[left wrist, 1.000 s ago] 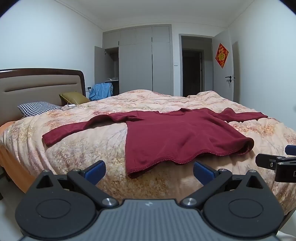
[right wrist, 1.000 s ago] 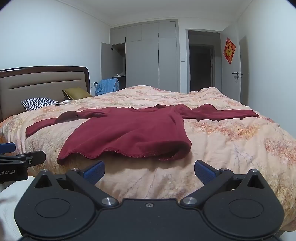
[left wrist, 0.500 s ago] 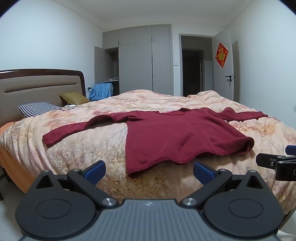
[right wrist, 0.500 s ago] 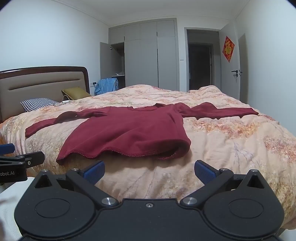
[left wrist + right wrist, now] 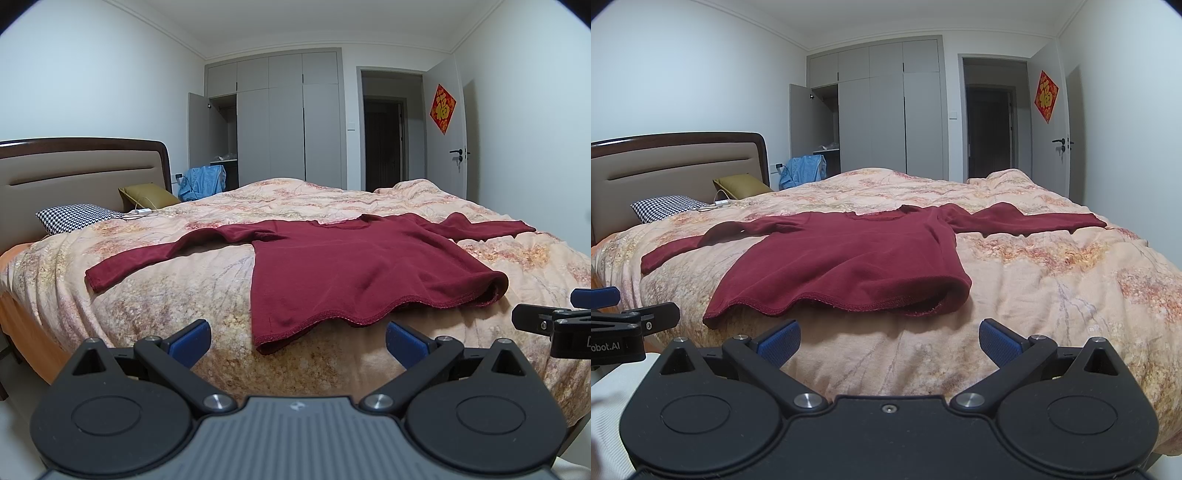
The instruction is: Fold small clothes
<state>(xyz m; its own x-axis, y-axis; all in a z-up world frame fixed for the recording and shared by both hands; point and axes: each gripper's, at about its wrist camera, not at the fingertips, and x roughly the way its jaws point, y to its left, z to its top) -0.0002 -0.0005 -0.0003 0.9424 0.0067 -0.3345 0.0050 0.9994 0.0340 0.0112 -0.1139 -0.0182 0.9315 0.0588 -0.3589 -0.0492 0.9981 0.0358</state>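
task looks at zero: nothing folded as far as i can judge, all folds left to do. room: white walls, grey wardrobe [image 5: 284, 122] at the back with one door open, dark doorway [image 5: 384, 144] beside it, red ornament [image 5: 442, 108] on the open door. bed [image 5: 155, 280] fills most of both views, floral quilt, padded headboard [image 5: 77, 177] on the left, checked pillow [image 5: 75, 217] and an olive cushion [image 5: 147, 195] by it, blue cloth [image 5: 203, 182] behind. sweater [image 5: 354, 269] lies spread flat on the quilt near the close edge, both sleeves out to the sides, collar away from the cameras, hem toward them; hem is wavy and its right corner curls under. left gripper [image 5: 297, 338] sits low in front of the bed edge, blue pads wide apart, holding nothing, not touching cloth. right gripper [image 5: 888, 339] is the same: jaws apart, empty, short of the hem. my guess at the first step: bring a sleeve in across the body.
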